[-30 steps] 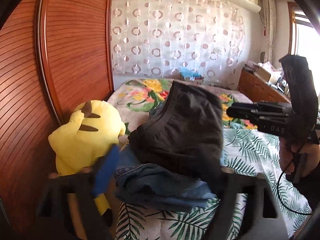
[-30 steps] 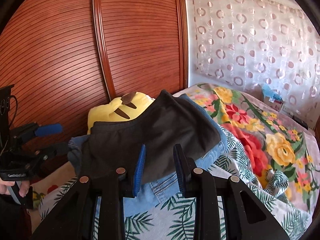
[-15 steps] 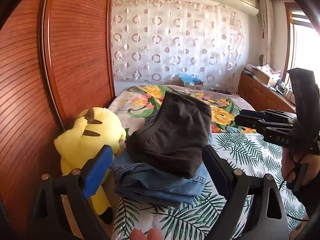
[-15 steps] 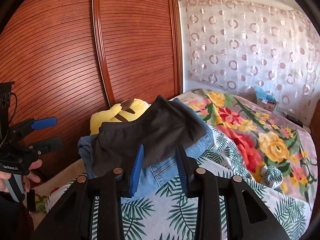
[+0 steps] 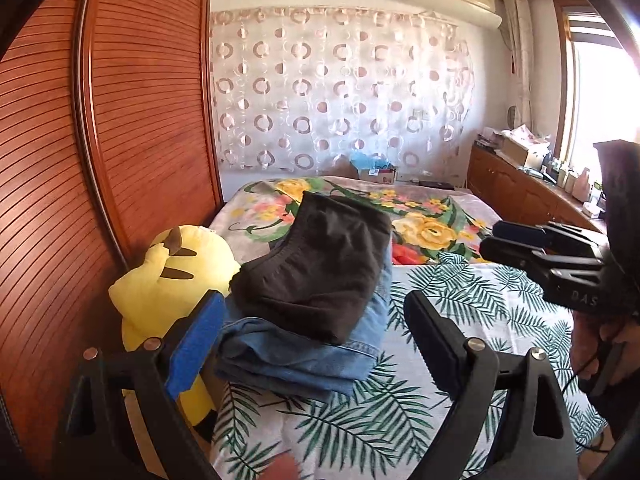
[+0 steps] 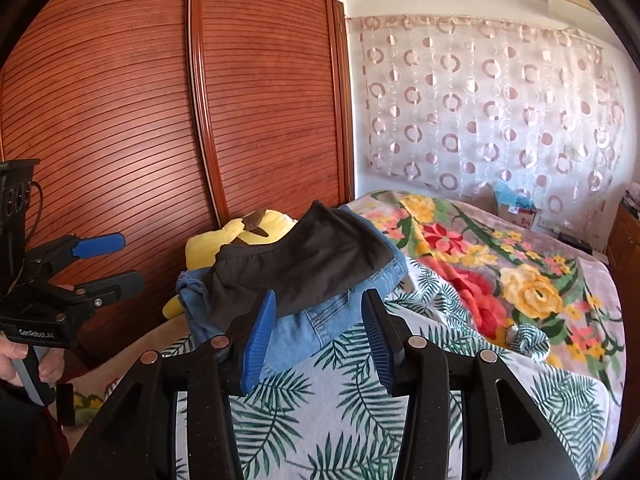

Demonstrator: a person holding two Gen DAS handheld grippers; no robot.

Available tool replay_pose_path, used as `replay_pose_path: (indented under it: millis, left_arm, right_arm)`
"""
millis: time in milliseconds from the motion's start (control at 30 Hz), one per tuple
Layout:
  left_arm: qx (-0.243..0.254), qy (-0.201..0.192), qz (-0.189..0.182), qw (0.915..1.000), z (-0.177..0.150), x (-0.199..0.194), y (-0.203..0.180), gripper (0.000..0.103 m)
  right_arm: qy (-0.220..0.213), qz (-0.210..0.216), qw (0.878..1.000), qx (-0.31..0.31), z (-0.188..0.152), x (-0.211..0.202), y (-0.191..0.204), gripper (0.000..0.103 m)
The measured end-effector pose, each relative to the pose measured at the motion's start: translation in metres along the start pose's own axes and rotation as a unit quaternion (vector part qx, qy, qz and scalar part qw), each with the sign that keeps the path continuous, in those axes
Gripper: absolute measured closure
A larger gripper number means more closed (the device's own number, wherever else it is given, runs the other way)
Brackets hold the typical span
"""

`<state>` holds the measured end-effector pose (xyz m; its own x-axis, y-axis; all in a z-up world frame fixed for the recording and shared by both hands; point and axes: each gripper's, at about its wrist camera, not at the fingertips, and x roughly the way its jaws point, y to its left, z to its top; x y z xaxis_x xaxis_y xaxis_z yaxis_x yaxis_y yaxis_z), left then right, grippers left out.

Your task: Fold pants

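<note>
Folded dark pants (image 5: 316, 268) cover most of the jeans (image 5: 296, 352) near the bed's (image 5: 460, 312) left edge; left tongs (image 5: 312, 344) released wide, right tongs (image 6: 316, 340) opening, both empty.

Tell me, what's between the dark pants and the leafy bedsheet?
Folded blue jeans lie under the dark pants and on the leafy sheet. Both wrist views show it.

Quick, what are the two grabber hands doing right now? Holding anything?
Left gripper: open wide, holding nothing; the folded pants lie on the bed beyond it.
Right gripper: jaws opening, nothing between them.
</note>
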<state>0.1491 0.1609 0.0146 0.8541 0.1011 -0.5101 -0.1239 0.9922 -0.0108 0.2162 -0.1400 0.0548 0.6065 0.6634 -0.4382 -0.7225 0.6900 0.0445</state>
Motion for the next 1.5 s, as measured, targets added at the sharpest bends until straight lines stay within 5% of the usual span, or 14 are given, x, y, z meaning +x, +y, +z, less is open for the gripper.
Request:
replay_pose_path:
  millis: [800, 1500]
  left_arm:
    - [0.034, -0.01, -0.065, 0.9972, -0.024, -0.047, -0.076, 0.012]
    - [0.056, 0.004, -0.121, 0.9911, -0.045, -0.062, -0.147, 0.012]
  right_arm:
    - [-0.022, -0.11, 0.993, 0.041, -0.05, -0.075, 0.043, 0.021]
    - [-0.037, -0.216, 0.969, 0.115, -0.052, -0.122, 0.076, 0.02]
